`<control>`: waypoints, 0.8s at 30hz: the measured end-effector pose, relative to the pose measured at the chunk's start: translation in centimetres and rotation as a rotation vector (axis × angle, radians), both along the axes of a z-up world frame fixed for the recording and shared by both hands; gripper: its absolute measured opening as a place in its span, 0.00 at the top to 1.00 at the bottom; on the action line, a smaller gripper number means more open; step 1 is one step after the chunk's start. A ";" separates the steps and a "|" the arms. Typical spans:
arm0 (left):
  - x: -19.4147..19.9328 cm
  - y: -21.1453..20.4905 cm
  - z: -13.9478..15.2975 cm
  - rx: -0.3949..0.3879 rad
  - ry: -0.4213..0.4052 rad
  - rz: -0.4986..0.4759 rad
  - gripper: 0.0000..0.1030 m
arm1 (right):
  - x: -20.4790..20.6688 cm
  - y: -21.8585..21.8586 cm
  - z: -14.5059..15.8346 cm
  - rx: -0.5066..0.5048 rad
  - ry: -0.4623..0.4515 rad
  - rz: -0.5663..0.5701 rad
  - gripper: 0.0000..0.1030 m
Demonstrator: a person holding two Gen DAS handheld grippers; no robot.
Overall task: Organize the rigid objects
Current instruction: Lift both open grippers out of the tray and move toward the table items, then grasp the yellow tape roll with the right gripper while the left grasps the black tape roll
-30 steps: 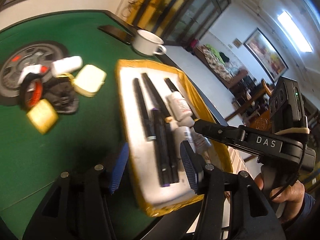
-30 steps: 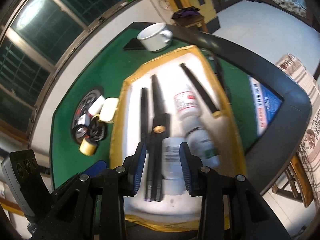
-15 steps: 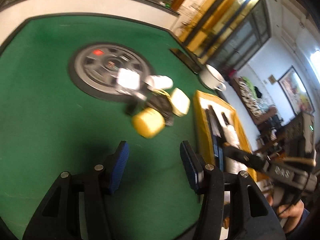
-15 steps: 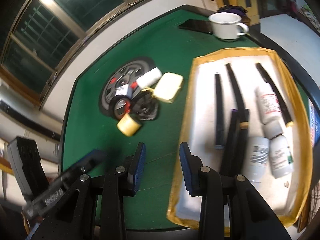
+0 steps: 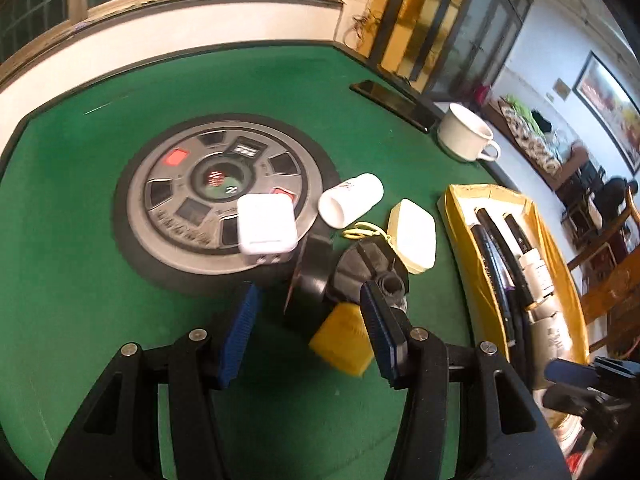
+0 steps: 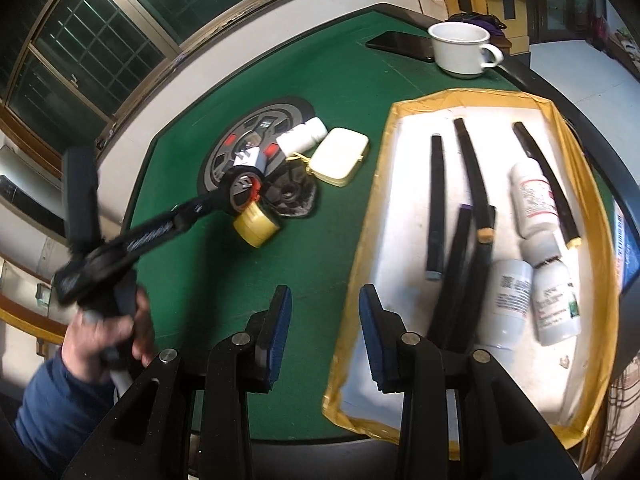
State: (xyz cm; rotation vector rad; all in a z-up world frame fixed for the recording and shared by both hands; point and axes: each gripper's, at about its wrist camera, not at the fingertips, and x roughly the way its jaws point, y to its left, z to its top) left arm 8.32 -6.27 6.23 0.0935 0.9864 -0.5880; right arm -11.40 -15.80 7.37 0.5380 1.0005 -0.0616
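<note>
Swinging off the yellow-rimmed tray (image 6: 592, 184), where it had hung over the pens a second earlier, the left gripper (image 5: 308, 328) had come across to the loose heap on the green felt. Its jaws stood moderately apart with nothing pressed between them. The roll of black tape (image 5: 310, 280) lay just ahead, between the blue pads, its hole facing roughly up and sideways, so no long axis mattered there. The yellow tape roll (image 5: 344, 340) sat at the right pad, seemingly touching or nearly so.

Beyond these lay a black round piece (image 5: 372, 268), a white earbud case (image 5: 266, 228), a white bottle (image 5: 350, 204) on its side and a pale flat case (image 5: 414, 234).

The right gripper (image 6: 324, 332) hung over the felt just left of the tray's edge, jaws narrow and empty, well apart from the heap; the left hand (image 6: 108, 328) was clearly nearer, and the next pickup was probably its to make.

Pens (image 6: 436, 208) and bottles (image 6: 532, 196) already lay in the tray.

The table (image 5: 80, 280) was a mahjong table with a round centre panel (image 5: 192, 200); a white mug (image 5: 466, 132) and a dark phone (image 5: 394, 104) sat near its far edge, with windows and a tiled room beyond.
</note>
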 end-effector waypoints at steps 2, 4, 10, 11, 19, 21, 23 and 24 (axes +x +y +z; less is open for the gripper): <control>0.5 -0.6 -0.7 0.019 0.002 -0.005 0.62 | -0.4 -0.3 0.0 0.001 -0.002 -0.005 0.70; 0.6 -0.1 -1.1 0.019 0.001 0.012 0.86 | -0.5 -0.4 0.0 0.001 -0.008 -0.003 0.70; -1.4 3.0 -0.5 -0.020 0.009 0.038 0.88 | 1.0 1.1 0.6 0.010 -0.040 0.074 0.70; -2.1 4.0 -0.5 -0.027 0.010 0.046 0.88 | 1.4 1.4 0.7 0.009 -0.042 0.088 0.70; -5.4 8.1 -1.0 -0.051 0.029 0.079 0.88 | 7.4 6.2 1.0 -0.164 -0.047 0.306 0.56; -5.7 8.4 -1.1 -0.051 0.027 0.086 0.88 | 8.9 7.1 0.8 -0.199 -0.052 0.353 0.56; -5.9 8.5 -1.1 -0.055 0.026 0.090 0.88 | 10.5 8.2 0.3 -0.247 -0.036 0.412 0.56; -5.9 8.5 -1.1 -0.054 0.023 0.093 0.88 | 11.1 8.5 0.0 -0.276 -0.032 0.427 0.56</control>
